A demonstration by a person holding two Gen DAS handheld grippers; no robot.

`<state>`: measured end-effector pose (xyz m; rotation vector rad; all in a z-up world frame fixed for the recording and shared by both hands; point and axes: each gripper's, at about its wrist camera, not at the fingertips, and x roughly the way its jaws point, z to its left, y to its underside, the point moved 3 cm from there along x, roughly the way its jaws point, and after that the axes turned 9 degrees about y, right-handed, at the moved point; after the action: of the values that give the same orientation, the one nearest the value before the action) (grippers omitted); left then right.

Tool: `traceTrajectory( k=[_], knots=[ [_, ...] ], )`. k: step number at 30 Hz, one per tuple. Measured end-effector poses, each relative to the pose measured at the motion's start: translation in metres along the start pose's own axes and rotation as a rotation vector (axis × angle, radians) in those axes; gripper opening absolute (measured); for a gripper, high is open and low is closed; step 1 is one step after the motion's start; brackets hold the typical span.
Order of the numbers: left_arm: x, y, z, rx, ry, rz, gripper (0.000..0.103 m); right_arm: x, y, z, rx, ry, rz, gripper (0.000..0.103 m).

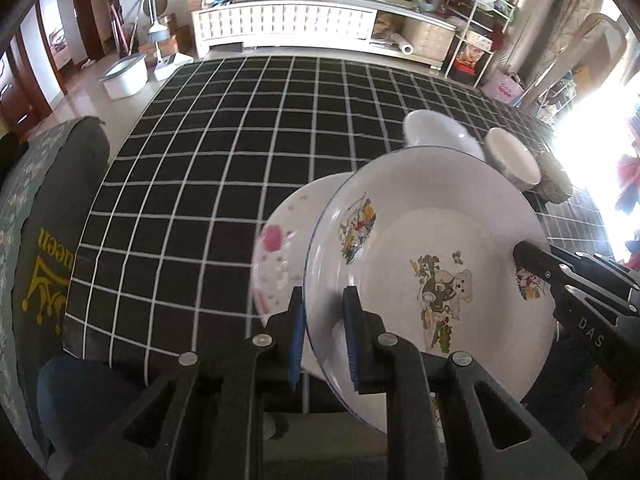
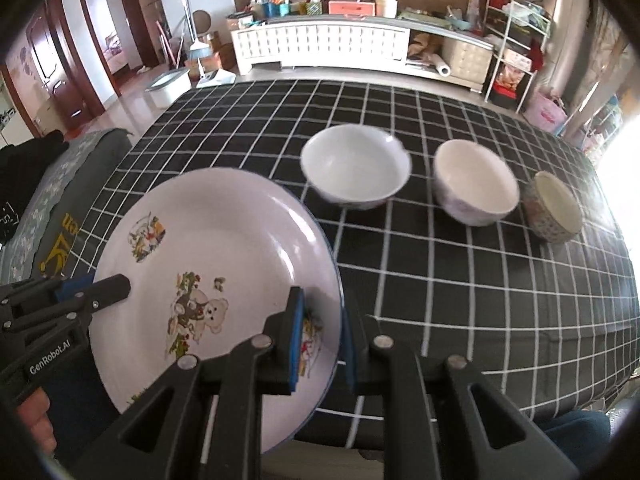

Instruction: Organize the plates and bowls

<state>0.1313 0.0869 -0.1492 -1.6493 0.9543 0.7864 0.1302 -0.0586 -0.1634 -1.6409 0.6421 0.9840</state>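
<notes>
While tilted, cartoon plate [image 2: 224, 256] gripped both rims, left gripper [image 1: 323, 336], right gripper [image 2: 320, 340]

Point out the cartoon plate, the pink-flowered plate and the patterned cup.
cartoon plate [image 2: 224, 240], right wrist view, bare centre.
pink-flowered plate [image 1: 280, 240], left wrist view, exposed left part.
patterned cup [image 2: 554, 208], right wrist view, inner wall.

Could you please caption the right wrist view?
Both grippers hold a cartoon plate before three bowls.

A black checked cloth [image 2: 460, 280] covers the surface; beyond its far edge stand a white cabinet [image 2: 320, 46], a bin [image 2: 168, 88] and a shelf [image 2: 516, 40].
</notes>
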Motion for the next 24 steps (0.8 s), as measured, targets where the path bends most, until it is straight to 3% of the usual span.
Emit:
traceTrajectory(
  k=[24],
  knots=[
    [0.041,-0.005,0.028,0.000,-0.058,0.056,0.016,0.045,-0.001,0.032,-0.040,0.037,0.085,0.022]
  ],
)
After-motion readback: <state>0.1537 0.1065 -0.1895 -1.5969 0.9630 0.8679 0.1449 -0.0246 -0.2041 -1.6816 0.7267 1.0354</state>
